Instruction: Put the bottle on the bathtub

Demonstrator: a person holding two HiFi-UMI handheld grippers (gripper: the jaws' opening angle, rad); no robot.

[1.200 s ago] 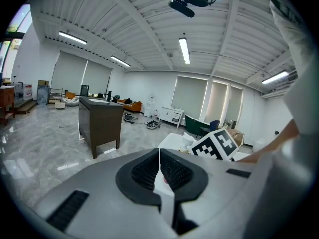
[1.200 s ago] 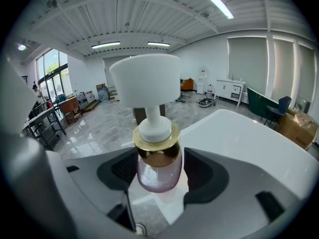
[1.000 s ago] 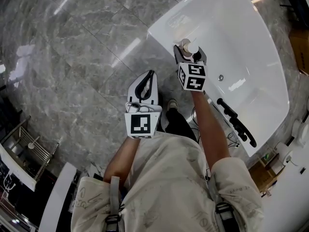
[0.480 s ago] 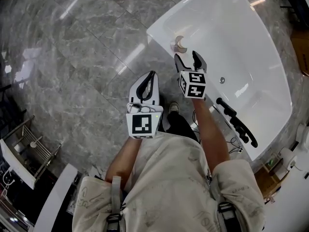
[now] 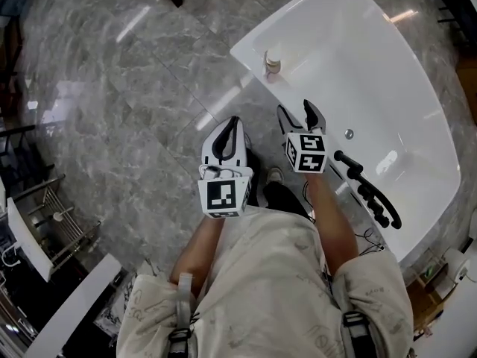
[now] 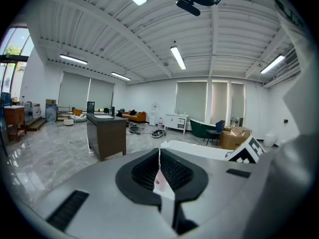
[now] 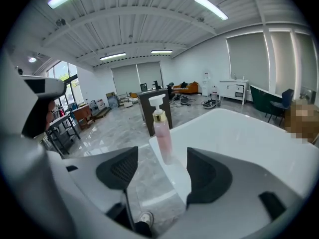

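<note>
Two hand-held grippers are seen from above, over a grey marble floor (image 5: 134, 103) beside a white bathtub (image 5: 373, 73). One small bottle (image 5: 273, 62) stands upright on the tub's rim, at the rounded end farthest from the person, close to the rim's outer edge. From the right gripper view the bottle (image 7: 162, 133) shows pink liquid, a gold collar and a white pump top, and its base rests on the flat white edge of the bathtub (image 7: 239, 133). The right gripper (image 5: 296, 110) hangs just short of the tub's rim with its jaws spread wide. They hold nothing and touch nothing. In its own view the right gripper (image 7: 162, 166) frames the bottle in the gap between its dark pads, with the bottle beyond them and clearly apart from both. The left gripper (image 5: 232, 124) is over the floor, beside the right one, and its jaws are pressed together with nothing between them. This also shows in its own view, where the left gripper (image 6: 159, 156) points toward a dark counter (image 6: 107, 133) across the room. A black tap fitting (image 5: 365, 189) lies along the tub's near rim.
</note>
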